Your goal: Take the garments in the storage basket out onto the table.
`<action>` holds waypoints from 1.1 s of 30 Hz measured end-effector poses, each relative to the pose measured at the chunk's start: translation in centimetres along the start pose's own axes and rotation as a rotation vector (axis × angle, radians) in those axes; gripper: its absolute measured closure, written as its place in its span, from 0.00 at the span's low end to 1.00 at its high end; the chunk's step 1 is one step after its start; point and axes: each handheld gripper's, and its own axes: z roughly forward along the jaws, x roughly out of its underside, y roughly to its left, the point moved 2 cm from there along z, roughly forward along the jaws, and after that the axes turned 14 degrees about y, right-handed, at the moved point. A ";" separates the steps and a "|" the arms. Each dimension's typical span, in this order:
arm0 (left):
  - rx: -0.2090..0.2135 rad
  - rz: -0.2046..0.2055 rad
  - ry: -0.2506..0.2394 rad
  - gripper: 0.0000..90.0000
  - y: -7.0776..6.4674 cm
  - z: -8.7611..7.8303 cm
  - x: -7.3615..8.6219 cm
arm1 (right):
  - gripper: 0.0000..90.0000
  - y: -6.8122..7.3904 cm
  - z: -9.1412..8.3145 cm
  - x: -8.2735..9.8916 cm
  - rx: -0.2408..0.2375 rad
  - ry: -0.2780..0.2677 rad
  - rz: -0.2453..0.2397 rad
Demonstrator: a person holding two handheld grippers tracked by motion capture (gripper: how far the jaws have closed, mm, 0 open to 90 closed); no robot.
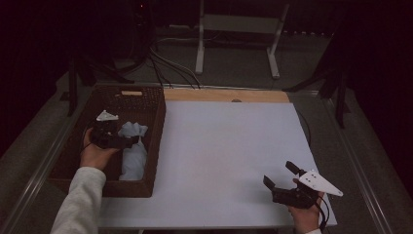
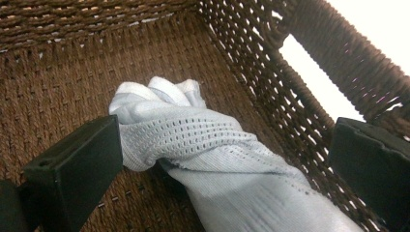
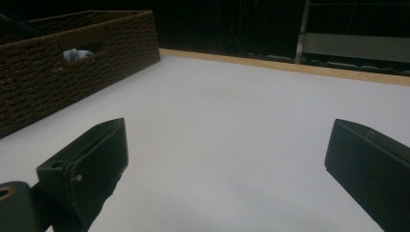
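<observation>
A pale grey-white cloth [image 1: 132, 152] lies bunched inside a dark brown wicker basket [image 1: 157, 131] at the table's left. My left gripper [image 1: 130, 140] is down in the basket, held by a hand in a white sleeve. In the left gripper view it [image 2: 227, 145] is open. The perforated cloth [image 2: 203, 140] lies between the wide-apart jaws and touches the left one. My right gripper [image 1: 279, 174] hovers open over the white table top [image 1: 229, 146] near its front right corner. Nothing sits between its jaws [image 3: 227, 150].
The basket [image 3: 96, 43] has a handle cut-out, and the cloth [image 3: 76, 54] shows through it. A wooden strip [image 1: 226, 95] runs along the table's far edge. Behind it stand cables and a white metal frame [image 1: 238, 29] on the floor.
</observation>
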 end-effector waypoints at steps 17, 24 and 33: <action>0.047 0.007 0.161 0.00 0.1 1.9 0.3 | 0.02 0.0 0.0 0.0 0.000 0.000 -0.002; 0.065 -0.010 0.211 0.00 0.0 2.2 0.3 | 0.02 0.0 0.0 0.0 0.000 0.000 -0.001; 0.124 -0.007 0.340 0.00 -0.7 2.9 0.3 | 0.02 0.0 0.0 0.0 0.002 -0.002 -0.002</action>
